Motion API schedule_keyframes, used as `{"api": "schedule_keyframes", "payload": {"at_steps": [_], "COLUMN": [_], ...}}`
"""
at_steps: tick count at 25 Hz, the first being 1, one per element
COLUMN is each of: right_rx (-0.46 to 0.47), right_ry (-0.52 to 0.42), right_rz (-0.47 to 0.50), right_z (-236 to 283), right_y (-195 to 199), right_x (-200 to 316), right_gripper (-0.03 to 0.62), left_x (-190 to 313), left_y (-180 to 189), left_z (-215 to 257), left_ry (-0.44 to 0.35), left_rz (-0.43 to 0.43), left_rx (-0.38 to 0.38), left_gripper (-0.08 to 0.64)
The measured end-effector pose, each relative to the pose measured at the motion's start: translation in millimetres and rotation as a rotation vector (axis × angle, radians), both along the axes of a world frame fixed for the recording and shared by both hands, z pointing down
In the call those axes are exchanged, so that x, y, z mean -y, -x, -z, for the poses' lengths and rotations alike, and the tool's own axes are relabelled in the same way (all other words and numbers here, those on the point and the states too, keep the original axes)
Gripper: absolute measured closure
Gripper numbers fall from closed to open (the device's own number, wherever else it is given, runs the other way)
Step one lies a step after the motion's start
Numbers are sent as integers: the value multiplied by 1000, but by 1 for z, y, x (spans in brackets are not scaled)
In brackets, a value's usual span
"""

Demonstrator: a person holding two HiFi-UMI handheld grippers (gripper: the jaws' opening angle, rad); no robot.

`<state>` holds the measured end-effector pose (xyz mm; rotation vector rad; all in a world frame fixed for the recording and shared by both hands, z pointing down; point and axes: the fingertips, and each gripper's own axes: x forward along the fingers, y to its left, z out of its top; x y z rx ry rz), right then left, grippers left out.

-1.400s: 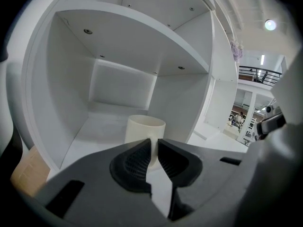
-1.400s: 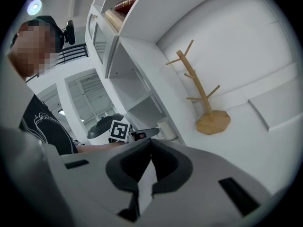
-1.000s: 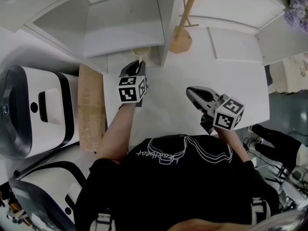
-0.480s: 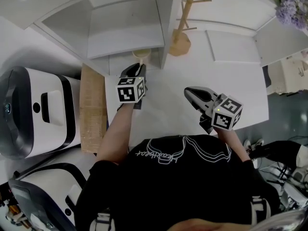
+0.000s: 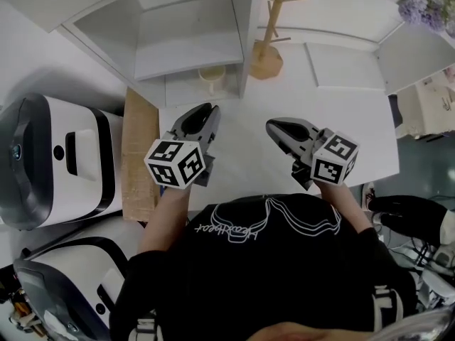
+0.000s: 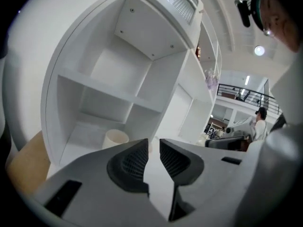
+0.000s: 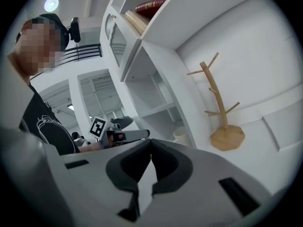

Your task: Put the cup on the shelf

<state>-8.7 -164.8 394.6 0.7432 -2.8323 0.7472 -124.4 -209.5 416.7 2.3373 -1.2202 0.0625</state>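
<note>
Left gripper (image 5: 207, 111) drawn back from the small cream cup (image 5: 212, 79).
The cup is left upright in the lowest compartment of the white shelf unit (image 5: 186, 40), near its right wall and front edge. The left jaws are held slightly apart with nothing between them. The right gripper (image 5: 274, 125) is kept over the white bench (image 5: 245, 158) with its jaws pressed together, empty.

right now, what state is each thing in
cup: upright on the bottom shelf, nothing holding it
left tongs: slightly apart, empty, clear of the cup
right tongs: together, empty
mug tree: upright, pegs bare
</note>
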Motion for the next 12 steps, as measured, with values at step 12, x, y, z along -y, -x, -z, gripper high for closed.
{"api": "schedule_keyframes", "payload": {"at_steps": [12], "right_rx": [52], "right_ry": [-61], "right_rz": [35], "right_z": [30], "right_y": [10], "right_x": [-4], "right_gripper": [586], "left_x": [-68], "left_y": [-52], "left_z": [59], "left_ry": [-87], "left_rz": [-252], "left_rx": [-94], "left_gripper": [555]}}
